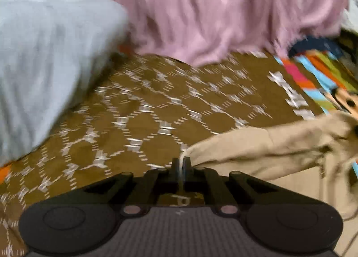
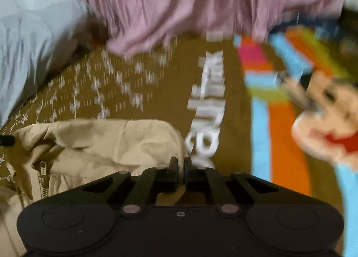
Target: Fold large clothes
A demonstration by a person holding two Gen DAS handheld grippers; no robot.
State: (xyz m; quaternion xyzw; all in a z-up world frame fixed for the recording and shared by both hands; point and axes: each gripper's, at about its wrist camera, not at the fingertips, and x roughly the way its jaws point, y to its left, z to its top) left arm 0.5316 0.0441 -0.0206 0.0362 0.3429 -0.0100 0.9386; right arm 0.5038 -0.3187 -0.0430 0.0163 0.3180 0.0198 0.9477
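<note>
Left gripper (image 1: 184,161): jaws closed, pinching a pale edge of the tan garment (image 1: 279,151). In this view the cloth trails off right from the fingertips, bunched and creased, lying on the brown blanket (image 1: 156,105).

Right gripper (image 2: 180,163): jaws nearly together, only a thin gap. It sits at the garment's (image 2: 107,143) right edge; can't tell from the frame if any cloth is actually caught between the pads.

View differences:
- Right view alone shows the zipper (image 2: 43,181), metal teeth, lower left, with the cloth folded open around it.
- Right view shows white lettering (image 2: 210,109) on the blanket, and a cartoon face (image 2: 329,120) on the striped cloth (image 2: 282,145). Left view catches only a sliver of that face at the right edge.
- Left view shows much more of the blanket's white diamond pattern.
- Both show the pink cloth (image 1: 223,11) hanging at the top and the grey cloth (image 1: 44,66) heaped at left.

Garment: tan, heavily wrinkled, loosely crumpled, not flat. It lies on the blanket in the near foreground, stretched between the two grippers. Both frames are motion-blurred, so fine detail is soft.
</note>
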